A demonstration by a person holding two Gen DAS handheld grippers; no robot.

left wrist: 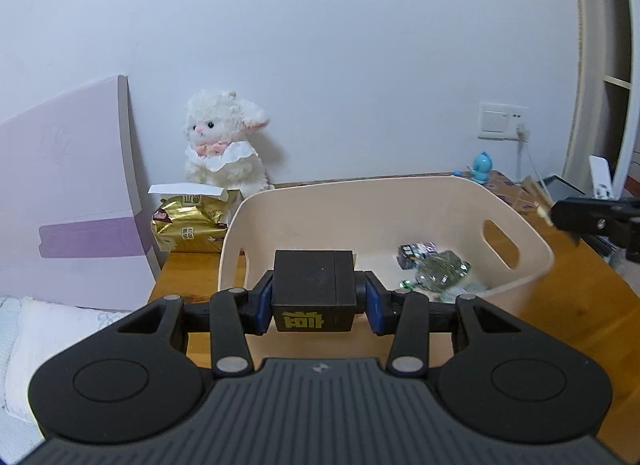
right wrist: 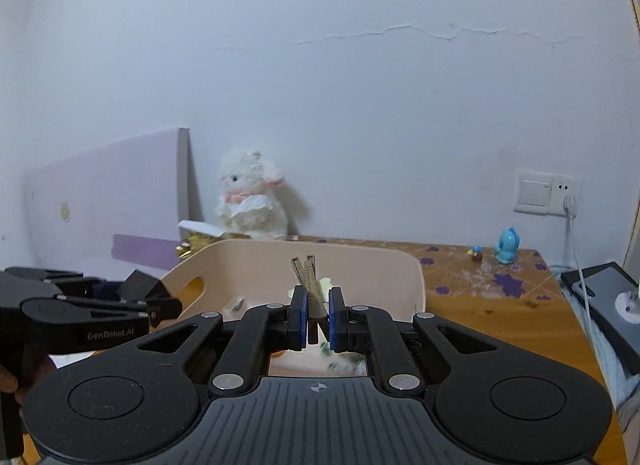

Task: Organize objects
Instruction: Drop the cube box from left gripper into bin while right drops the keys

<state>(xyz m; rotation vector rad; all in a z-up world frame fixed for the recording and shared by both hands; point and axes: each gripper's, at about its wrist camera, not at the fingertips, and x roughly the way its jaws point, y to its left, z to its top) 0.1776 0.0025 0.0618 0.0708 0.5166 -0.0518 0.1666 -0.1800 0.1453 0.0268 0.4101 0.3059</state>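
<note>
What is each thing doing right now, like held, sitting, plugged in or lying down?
Black box: held by left gripper, above the bin.
Clip: held upright by right gripper, above the bin.
Bin: on the table, holds a crumpled bottle.
Plush: sitting against the wall.
Tissue pack: open, one tissue sticking out.
Plug: plugged into the socket.

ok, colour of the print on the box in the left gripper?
Yellow on the black box; left wrist view shows it best.
</note>
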